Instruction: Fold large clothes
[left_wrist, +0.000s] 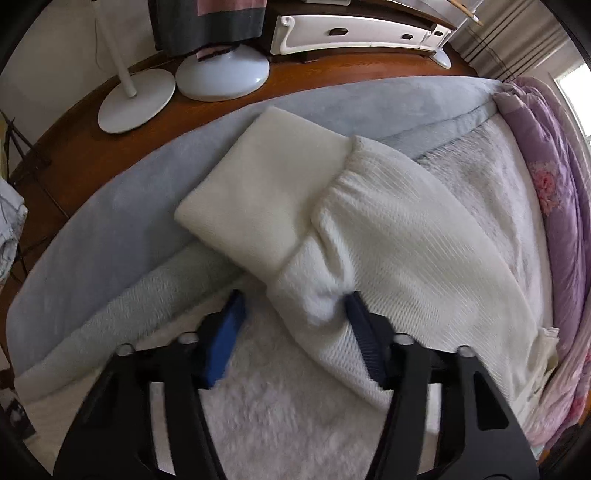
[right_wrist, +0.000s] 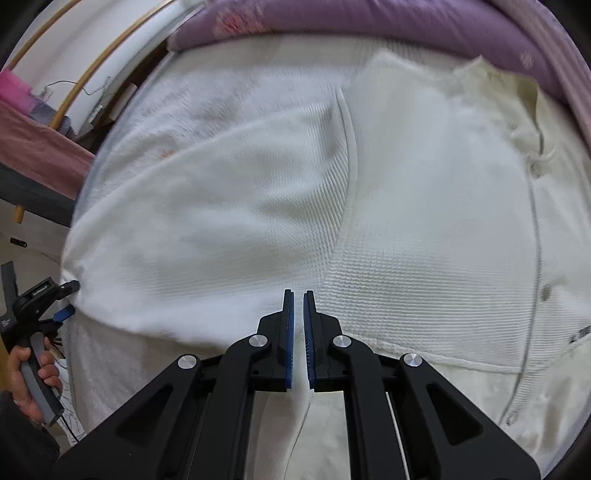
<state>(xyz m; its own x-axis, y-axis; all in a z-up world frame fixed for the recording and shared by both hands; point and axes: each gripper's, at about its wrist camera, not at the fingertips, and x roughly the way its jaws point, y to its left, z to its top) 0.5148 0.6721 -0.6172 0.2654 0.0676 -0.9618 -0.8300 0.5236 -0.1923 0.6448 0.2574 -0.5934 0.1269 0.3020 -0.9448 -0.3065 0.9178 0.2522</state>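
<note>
Our left gripper (left_wrist: 293, 314) is spread wide beside the white sleeve (left_wrist: 369, 229); our right gripper (right_wrist: 298, 314) is almost pressed together, holding nothing. We should pinch the cuff (left_wrist: 258, 192) firmly, then fold slowly.

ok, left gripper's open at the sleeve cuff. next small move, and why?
Probably close the left gripper on the sleeve cuff. Its fingers stand apart with the cuff's edge lying between them, against the right finger, so nothing is gripped yet. The right gripper is nearly shut and holds no cloth of the white garment.

Left hand-held gripper (left_wrist: 293, 314) spread wide; right hand-held gripper (right_wrist: 298, 295) nearly closed, empty.
</note>
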